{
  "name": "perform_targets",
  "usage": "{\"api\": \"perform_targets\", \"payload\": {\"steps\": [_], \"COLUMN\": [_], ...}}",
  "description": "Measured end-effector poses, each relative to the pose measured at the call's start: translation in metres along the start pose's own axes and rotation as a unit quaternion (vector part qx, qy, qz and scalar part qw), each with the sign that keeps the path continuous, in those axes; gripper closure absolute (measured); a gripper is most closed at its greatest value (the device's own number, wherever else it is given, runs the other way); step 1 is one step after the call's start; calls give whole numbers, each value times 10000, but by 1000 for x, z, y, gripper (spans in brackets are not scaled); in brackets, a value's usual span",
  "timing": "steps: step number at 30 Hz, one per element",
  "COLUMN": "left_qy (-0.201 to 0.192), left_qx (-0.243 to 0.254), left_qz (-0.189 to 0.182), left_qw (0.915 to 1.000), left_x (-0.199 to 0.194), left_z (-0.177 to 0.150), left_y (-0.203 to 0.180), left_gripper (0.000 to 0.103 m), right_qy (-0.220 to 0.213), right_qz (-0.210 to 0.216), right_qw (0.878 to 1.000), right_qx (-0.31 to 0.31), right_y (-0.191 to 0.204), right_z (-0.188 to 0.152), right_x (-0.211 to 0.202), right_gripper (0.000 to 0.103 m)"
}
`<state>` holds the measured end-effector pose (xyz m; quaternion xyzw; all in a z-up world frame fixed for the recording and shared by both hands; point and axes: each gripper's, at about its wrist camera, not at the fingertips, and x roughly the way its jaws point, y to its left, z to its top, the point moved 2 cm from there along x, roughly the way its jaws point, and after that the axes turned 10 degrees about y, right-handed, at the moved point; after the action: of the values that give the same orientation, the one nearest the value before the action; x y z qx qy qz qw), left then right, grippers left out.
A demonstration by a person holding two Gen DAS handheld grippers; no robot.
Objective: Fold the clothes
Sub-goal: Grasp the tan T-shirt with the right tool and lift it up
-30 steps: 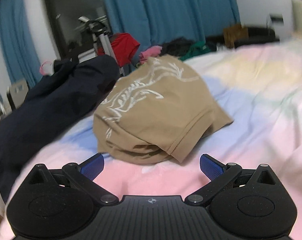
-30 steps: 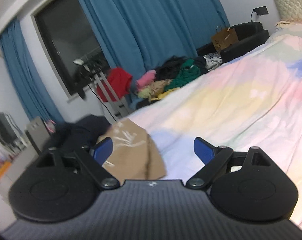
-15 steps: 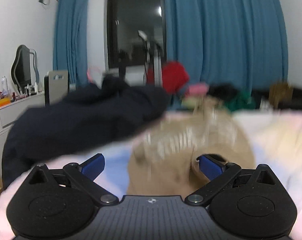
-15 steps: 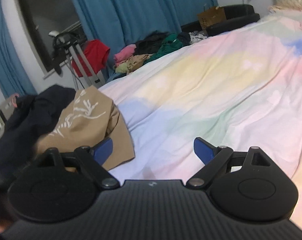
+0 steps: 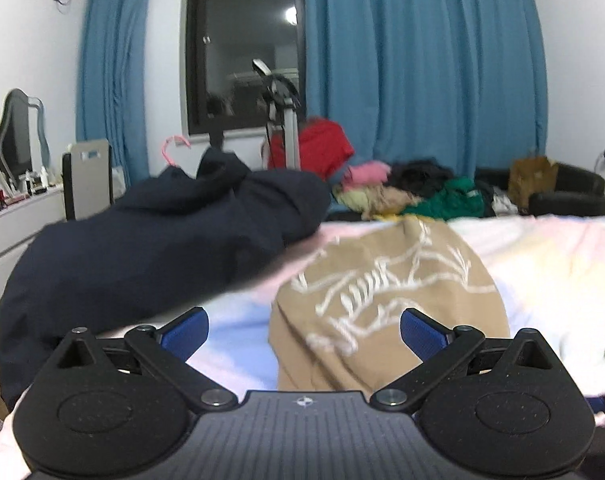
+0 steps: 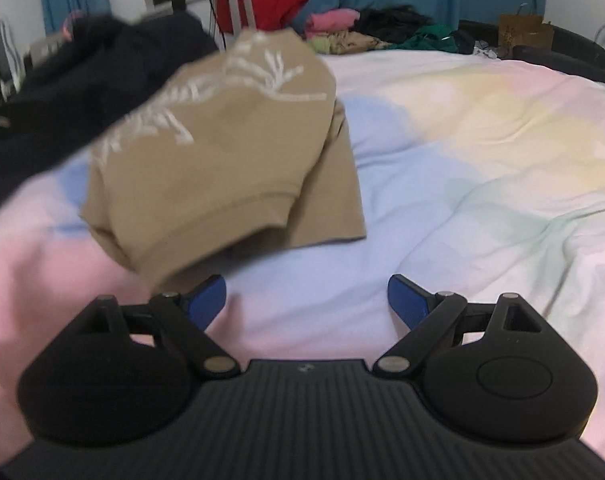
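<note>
crosswise, tan shirt [image 6: 222, 152] hem-first

My left gripper [image 5: 304, 330] has swung level and closed in on the tan shirt [image 5: 386, 292], which now fills the gap between its spread fingers [image 5: 184, 334]. My right gripper [image 6: 306, 300] has dipped toward the bed [image 6: 482, 168], bringing that shirt's folded hem just beyond its left finger.

Both wrist views look low across the bed [image 6: 482, 168], sharing the tan shirt [image 5: 386, 292] nearby.
</note>
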<state>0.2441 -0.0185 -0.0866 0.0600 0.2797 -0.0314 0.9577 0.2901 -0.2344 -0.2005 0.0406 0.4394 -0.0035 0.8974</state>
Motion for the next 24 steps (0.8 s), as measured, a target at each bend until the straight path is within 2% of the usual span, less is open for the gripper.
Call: {"api": "perform_targets", "payload": {"steps": [2,3,5,6,7,9,12,13,14,17,20,24], "left_qy": [96,145,444,648,866,1110,1082,966,811,689,528,15], "left_qx": [159,247,359,358,339,279,417,497,597,684,670,1005], "left_qz": [15,28,-33,-131,-252,-430,-652,-704,-757,-972,-1108,-1079], "left_qw": [9998,9996,9984,9972,9954,9925,9911,9916,9920,9905,9902,9891], "left_x": [0,1,5,6,7,6,-1,-5,-10,-18,-26,-53], "left_z": [-5,-8,-15,-23,-32,-44,-49,-49,-48,-52,-54,-60], "left_y": [-3,-4,-4,-3,-2,-2,-9,-13,-18,-31,-42,-58], "left_gripper": [0,0,0,0,1,2,2,2,1,1,1,2], "right_qy": [-243,-415,-732,-873,-1014,-1294,-1727,-1870,-2051,-2626,-2912,-3076], "right_qz": [138,297,619,783,945,1269,1615,1727,1842,2101,2398,2491], "right_qw": [9996,9985,9947,9922,9890,9812,9703,9660,9604,9415,9259,9183], "right_qx": [70,175,359,434,509,658,504,447,399,210,224,105], "right_y": [0,-2,-3,-3,-4,-4,-3,-2,-3,-5,-10,-15], "right_z": [7,12,20,23,26,33,36,37,38,38,26,-1], "right_x": [6,7,6,5,4,1,-32,-43,-57,-106,-146,-189], "right_gripper": [16,26,29,39,61,90,95,96,96,96,96,96]}}
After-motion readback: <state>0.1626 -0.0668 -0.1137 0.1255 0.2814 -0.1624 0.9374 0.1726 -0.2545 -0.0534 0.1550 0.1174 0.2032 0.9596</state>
